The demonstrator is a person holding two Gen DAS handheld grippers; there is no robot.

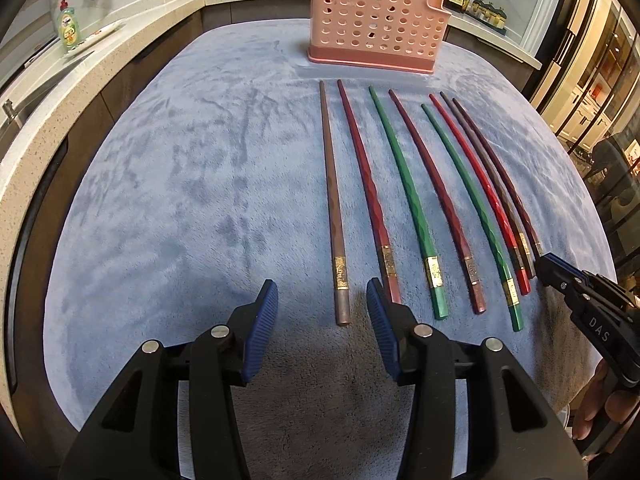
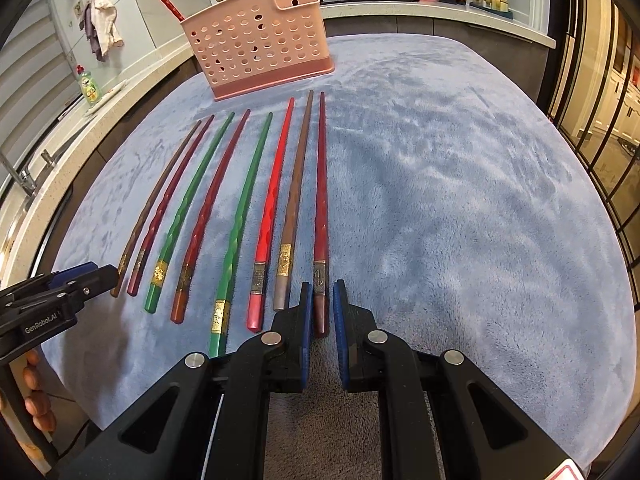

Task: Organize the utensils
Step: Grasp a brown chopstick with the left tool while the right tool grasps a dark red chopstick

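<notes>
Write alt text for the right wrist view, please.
The right tongs are shut on the end of a dark red chopstick, rightmost of eight lying in a row on a blue cloth; a pink holder stands behind.

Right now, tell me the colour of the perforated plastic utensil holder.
Pink: the perforated plastic utensil holder shows best in the left wrist view.

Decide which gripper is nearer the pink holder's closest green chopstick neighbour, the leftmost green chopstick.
Left. The left gripper sits two chopsticks over from the leftmost green chopstick, jaws open beside the brown one. The right gripper is at the row's far right end, shut on a dark red chopstick.
</notes>
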